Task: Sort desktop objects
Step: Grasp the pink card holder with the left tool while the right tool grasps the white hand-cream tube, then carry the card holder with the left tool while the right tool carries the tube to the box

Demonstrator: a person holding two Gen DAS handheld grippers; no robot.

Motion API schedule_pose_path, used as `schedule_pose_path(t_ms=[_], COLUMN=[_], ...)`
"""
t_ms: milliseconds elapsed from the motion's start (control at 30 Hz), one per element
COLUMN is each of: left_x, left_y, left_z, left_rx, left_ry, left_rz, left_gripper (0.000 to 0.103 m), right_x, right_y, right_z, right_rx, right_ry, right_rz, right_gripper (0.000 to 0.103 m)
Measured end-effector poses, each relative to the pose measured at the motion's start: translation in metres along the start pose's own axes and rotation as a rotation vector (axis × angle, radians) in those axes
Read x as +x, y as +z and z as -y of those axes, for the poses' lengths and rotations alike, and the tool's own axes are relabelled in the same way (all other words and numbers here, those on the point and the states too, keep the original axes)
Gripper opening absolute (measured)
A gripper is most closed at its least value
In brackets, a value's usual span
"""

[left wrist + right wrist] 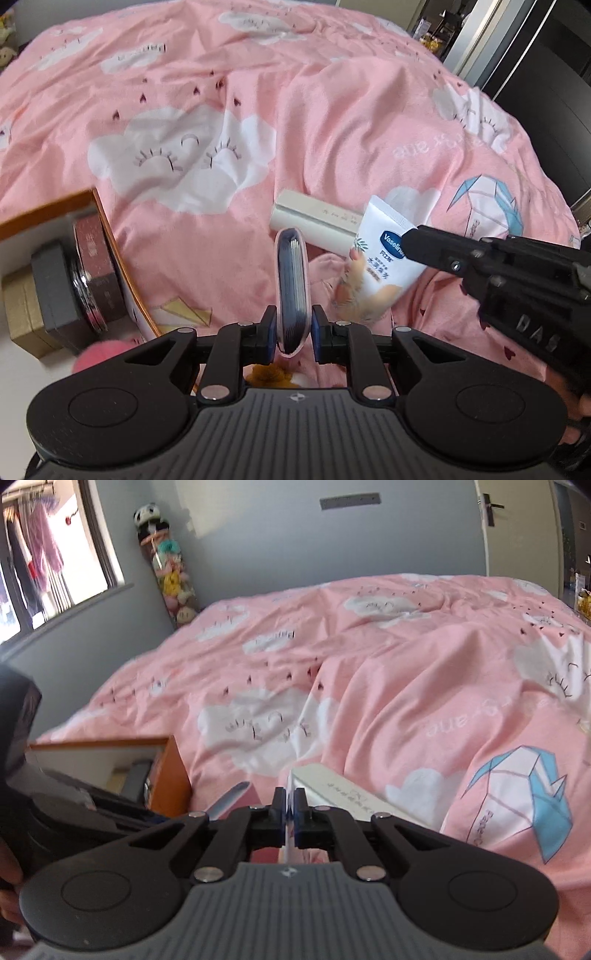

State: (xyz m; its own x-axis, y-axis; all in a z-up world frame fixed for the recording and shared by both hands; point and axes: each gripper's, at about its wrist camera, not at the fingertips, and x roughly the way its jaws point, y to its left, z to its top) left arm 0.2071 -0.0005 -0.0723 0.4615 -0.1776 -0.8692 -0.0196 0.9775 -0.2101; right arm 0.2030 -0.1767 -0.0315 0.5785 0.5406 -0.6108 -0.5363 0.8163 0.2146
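Left wrist view is showing the right gripper (408,236) pinching a white cream tube (384,254) by its flat crimped end, lifting it above the pink quilt (221,92); soft, light, likely slippery. Left gripper (291,328) is clamping a thin pouch (291,288) edgewise. Open box (110,236) is sitting left, quilt beyond lying free.

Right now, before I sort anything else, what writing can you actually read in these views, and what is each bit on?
"Vaseline": on the white tube held in the right tongs.
"DAS": raised on the body of the right tongs.
"Paper": partly readable, beside the origami crane print on the pink quilt.
Small characters on the white box: too small to read.
Print on the dark red box: blurred.
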Motion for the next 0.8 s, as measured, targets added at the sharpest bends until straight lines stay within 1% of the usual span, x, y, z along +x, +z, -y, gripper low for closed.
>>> schedule_pose_path(t_ms=[100, 333, 433, 567, 800], left_x=[0.005, 0.004, 0.0, -0.017, -0.079], left_y=[-0.003, -0.003, -0.006, -0.009, -0.016], left_z=[-0.002, -0.001, -0.003, -0.002, -0.012], left_rx=[-0.01, -0.018, -0.033, -0.034, -0.083], left_ry=[-0.003, -0.007, -0.008, -0.03, -0.074], left_rz=[-0.006, 0.001, 0.025, 0.078, 0.206], left_gripper=[0.02, 0.02, 0.018, 0.018, 0.018], right_x=[0.003, 0.003, 0.0, -0.011, -0.037], right_y=[-0.009, -0.015, -0.017, -0.011, 0.009], right_z=[0.001, 0.001, -0.001, -0.006, -0.029], right_rx=[-0.018, -0.044, -0.055, -0.06, -0.116], right_ry=[-0.001, 0.008, -0.003, -0.006, -0.008], right_rz=[-0.035, -0.09, -0.097, -0.073, 0.02], right_gripper=[0.005, 0.006, 0.006, 0.006, 0.006])
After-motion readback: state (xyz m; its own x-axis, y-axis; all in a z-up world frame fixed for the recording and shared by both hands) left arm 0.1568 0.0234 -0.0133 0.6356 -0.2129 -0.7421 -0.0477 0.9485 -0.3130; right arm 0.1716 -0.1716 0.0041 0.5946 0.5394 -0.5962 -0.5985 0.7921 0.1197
